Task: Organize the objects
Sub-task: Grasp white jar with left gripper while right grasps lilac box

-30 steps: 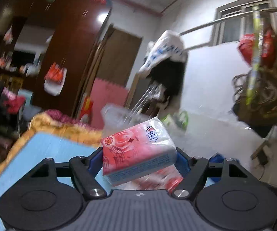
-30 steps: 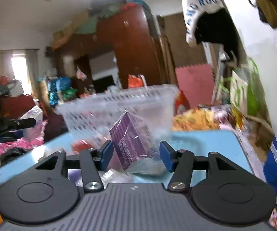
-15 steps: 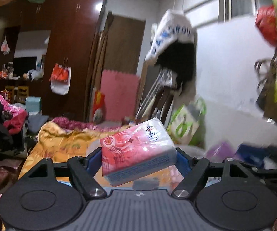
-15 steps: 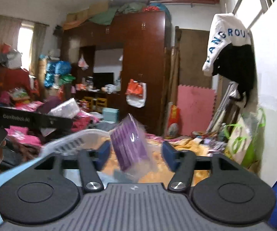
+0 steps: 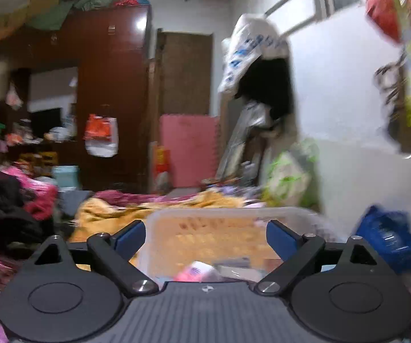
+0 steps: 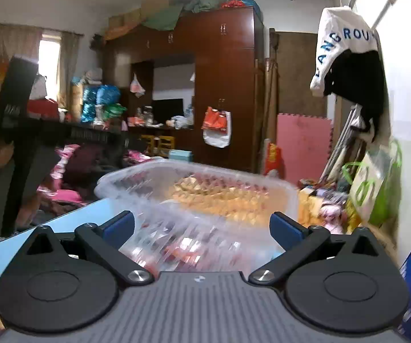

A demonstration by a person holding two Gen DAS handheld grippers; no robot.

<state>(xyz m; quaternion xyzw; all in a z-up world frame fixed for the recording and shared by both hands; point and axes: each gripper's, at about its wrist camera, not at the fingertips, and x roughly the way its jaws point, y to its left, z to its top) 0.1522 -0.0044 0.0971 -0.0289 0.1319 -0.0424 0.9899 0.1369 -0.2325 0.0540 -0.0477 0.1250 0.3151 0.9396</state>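
A clear perforated plastic basket [image 5: 228, 217] stands straight ahead of my left gripper [image 5: 206, 235], whose jaws are open and empty. A pink tissue pack [image 5: 195, 271] lies low in the basket, just past the gripper body. In the right wrist view the same basket [image 6: 205, 180] sits on the light blue table [image 6: 71, 220]. My right gripper [image 6: 202, 228] is open and empty at its near wall. Blurred red and pink items [image 6: 182, 251] show through the wall. The purple pack is not visible.
My left gripper's body [image 6: 19, 108] shows at the left of the right wrist view. A dark wooden wardrobe [image 6: 222, 91], a cluttered bed with an orange blanket [image 5: 125, 211], a blue bag [image 5: 385, 237] and hanging bags on the right wall surround the table.
Both grippers have opened. The pink tissue pack has left my left gripper and lies in the basket. The purple pack has left my right gripper and is out of sight.
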